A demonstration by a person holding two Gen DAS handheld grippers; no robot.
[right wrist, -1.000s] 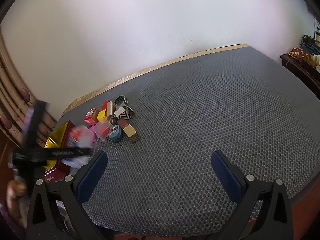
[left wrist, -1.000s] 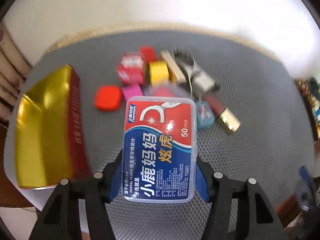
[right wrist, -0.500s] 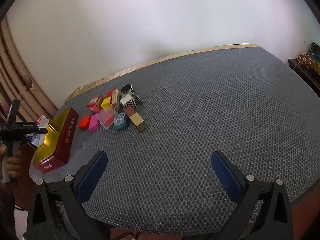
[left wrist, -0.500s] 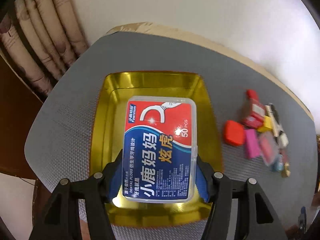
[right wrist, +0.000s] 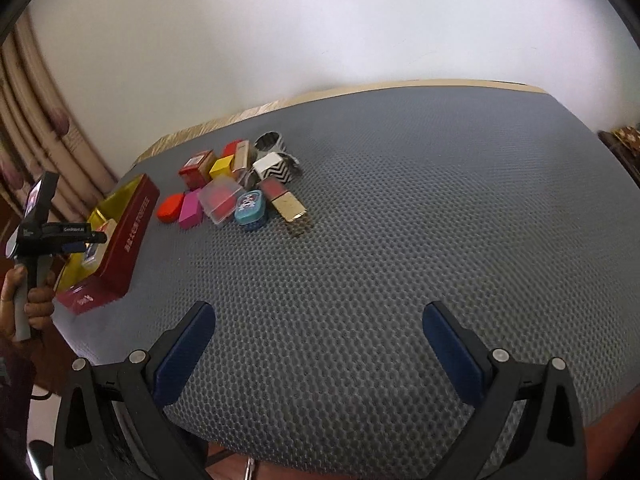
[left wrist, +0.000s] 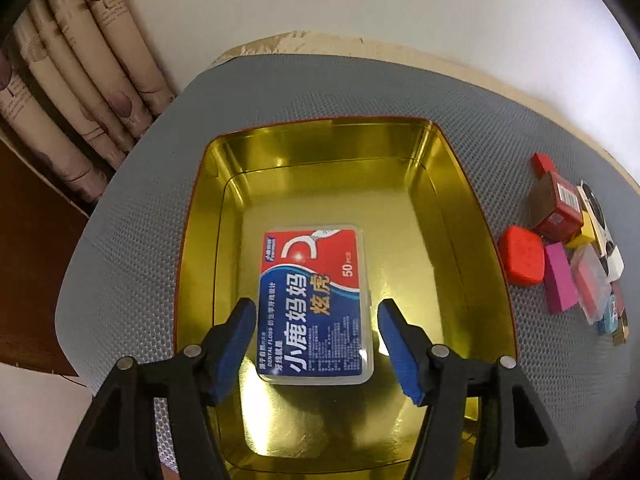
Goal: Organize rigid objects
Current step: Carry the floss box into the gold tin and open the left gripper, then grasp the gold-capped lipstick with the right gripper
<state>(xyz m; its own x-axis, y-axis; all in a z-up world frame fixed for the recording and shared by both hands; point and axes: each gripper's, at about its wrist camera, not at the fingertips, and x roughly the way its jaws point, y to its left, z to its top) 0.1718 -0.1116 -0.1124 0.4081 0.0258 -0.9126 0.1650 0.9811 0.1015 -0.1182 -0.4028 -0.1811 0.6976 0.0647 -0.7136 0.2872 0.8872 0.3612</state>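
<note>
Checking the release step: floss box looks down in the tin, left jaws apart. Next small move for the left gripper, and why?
Probably lift the left gripper straight up out of the gold tin. The dental floss box lies flat on the tin floor, and the jaws have just been opening: gaps show between both pads and the box. Then it can head for the pile, perhaps the orange case.

L gripper just opened; floss box probably resting in gold tin.
</note>
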